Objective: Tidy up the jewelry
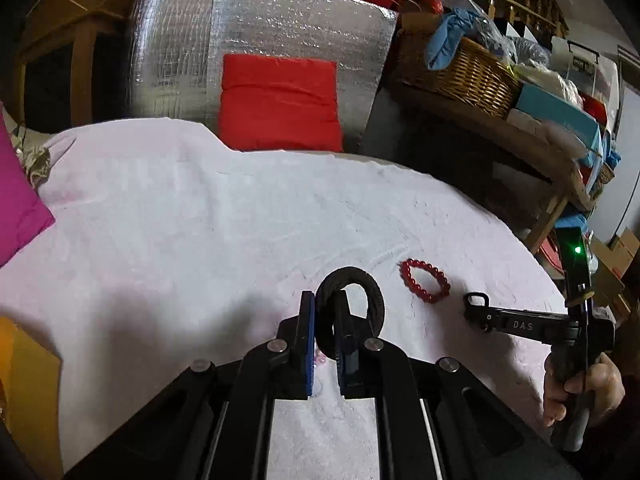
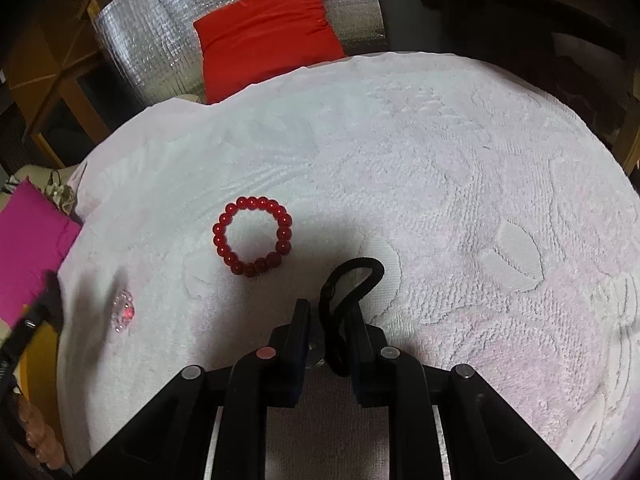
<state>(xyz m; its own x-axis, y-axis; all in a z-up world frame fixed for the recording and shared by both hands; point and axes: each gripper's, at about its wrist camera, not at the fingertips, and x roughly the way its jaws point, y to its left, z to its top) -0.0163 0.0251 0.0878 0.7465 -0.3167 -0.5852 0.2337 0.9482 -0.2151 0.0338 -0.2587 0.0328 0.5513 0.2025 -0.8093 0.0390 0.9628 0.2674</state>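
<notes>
A red bead bracelet (image 2: 252,236) lies flat on the white towel (image 2: 460,184); it also shows in the left wrist view (image 1: 425,281). My left gripper (image 1: 325,312) is shut on a thick black band ring (image 1: 362,300) and holds it upright above the towel (image 1: 200,220). My right gripper (image 2: 328,320) is shut on a thin black cord loop (image 2: 352,284), just right of and below the red bracelet. A clear pink bead bracelet (image 2: 123,311) lies on the towel at the left. The right gripper also shows at the right in the left wrist view (image 1: 476,304).
A magenta cushion (image 2: 32,240) lies at the towel's left edge. A red cushion (image 1: 280,104) leans on a silver foil panel (image 1: 256,40) behind. A wicker basket (image 1: 460,68) and boxes stand on a shelf at the back right.
</notes>
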